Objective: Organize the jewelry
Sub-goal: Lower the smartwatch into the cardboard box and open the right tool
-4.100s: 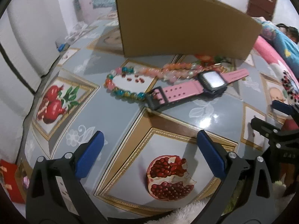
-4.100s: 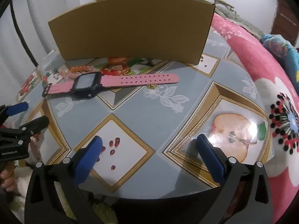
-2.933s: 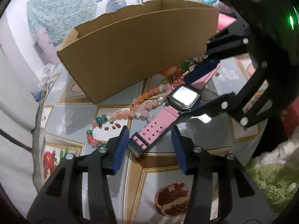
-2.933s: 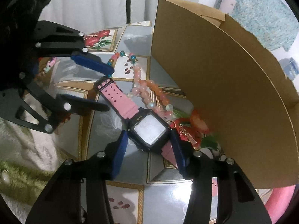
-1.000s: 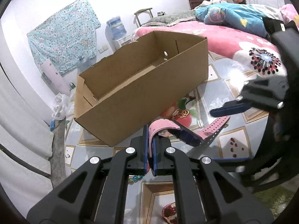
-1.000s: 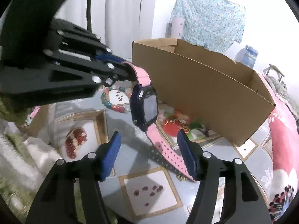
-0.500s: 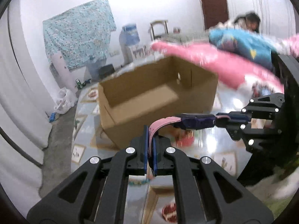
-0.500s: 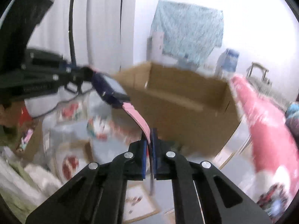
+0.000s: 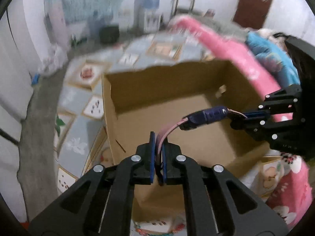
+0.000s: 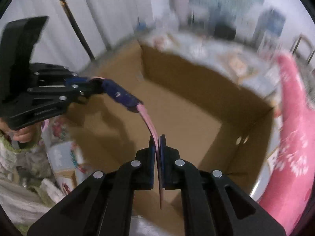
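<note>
1. Blurred bedroom surroundings frame both views: white curtains, a pale wall with a patterned cloth, a dark door [image 9: 254,2] at the upper right and a pink flowered blanket [image 9: 232,45] along one side
2. Fruit-patterned tablecloth [image 9: 78,125] covers the table, and an open cardboard box [image 9: 157,118] stands on it with its inside in plain sight
3. Left gripper [image 9: 157,157] is clamped on one end of the pink strap of a watch [image 9: 206,116]; the blue pads press the strap from both sides
4. Right gripper [image 10: 157,155] is closed on the other end of the strap, whose free tip hangs below its pads
5. Between the two grippers the watch is stretched in the air over the box opening, its dark blue body seen edge-on, apart from the cardboard
6. From the right wrist view, a hand [image 10: 21,133] with a green fuzzy sleeve holds the left gripper's handle at the left edge
7. Part of a bead bracelet [image 9: 157,230] shows on the cloth at the near foot of the box, in the left wrist view
</note>
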The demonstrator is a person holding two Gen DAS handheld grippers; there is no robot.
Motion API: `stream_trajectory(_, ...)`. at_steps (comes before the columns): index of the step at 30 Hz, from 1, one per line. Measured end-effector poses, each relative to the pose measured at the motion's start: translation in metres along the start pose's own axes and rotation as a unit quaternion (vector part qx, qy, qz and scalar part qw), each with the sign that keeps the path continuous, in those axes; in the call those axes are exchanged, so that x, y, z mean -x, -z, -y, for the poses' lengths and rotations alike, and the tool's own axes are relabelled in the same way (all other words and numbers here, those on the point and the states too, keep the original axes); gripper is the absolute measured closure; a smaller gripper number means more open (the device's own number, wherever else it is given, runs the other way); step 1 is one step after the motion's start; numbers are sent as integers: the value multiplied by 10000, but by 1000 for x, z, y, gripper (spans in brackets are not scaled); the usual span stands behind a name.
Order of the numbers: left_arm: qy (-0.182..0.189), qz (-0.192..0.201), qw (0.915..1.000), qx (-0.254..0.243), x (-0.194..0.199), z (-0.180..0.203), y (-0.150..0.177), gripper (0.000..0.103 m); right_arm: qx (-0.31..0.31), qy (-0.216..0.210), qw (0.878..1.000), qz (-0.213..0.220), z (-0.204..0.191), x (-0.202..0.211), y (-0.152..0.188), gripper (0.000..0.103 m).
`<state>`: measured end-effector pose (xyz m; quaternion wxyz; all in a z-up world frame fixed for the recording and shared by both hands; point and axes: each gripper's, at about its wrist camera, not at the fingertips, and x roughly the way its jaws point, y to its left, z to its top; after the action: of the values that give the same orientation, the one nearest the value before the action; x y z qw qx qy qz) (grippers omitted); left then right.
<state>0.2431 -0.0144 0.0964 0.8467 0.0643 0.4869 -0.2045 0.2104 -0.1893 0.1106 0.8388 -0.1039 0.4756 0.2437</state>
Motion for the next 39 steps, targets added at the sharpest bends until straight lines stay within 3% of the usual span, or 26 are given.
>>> stream_trajectory(2,-11,-282,9996,55,-21,-7,-7,92,-178,-122,9983,-537,16,-31,-16,98)
stream_trajectory(5,-162,-447,9989,13,-39,-11,-12,91,-360,-269,9939,-1004,29,-62,-30,98)
stream_trajectory(6,-245,-394,9989,-79,-40,-9,-14,86,-392,-275,9920,-1169,34,-75,-36,98)
stream_trajectory(7,-350,-320,9988,-140,-39,-7,-16,72,-412,-221,9910,-1257,37,-82,-39,98)
stream_trajectory(9,-318,-142,9993,-149,-32,-7,-20,61,-445,-14,9897,-1358,44,-95,-45,96)
stream_trajectory(11,-334,46,9994,-99,-22,-9,-18,55,-462,182,9882,-1450,49,-103,-47,71)
stream_trajectory(16,-411,625,9972,-49,13,-11,2,49,-284,701,9926,-946,42,-82,-48,62)
stream_trajectory(19,-675,971,9930,72,33,-13,26,44,-18,536,9957,-752,27,-77,-48,49)
stream_trajectory(22,-832,1059,9906,249,39,-13,46,43,294,504,9937,-958,12,-100,-57,40)
stream_trajectory(26,-831,1004,9899,564,34,-15,61,42,407,696,9872,-1379,13,-138,-71,41)
stream_trajectory(29,-732,881,9916,607,26,-16,67,42,564,518,9880,-1342,14,-136,-78,61)
stream_trajectory(31,-641,817,9928,591,21,-15,70,43,1006,656,9842,-1305,7,-135,-82,63)
stream_trajectory(35,-513,802,9937,585,17,-16,74,46,2268,1037,9635,-978,-19,-133,-84,64)
stream_trajectory(39,-494,862,9933,597,18,-17,77,46,2632,1690,9469,-745,-27,-133,-85,61)
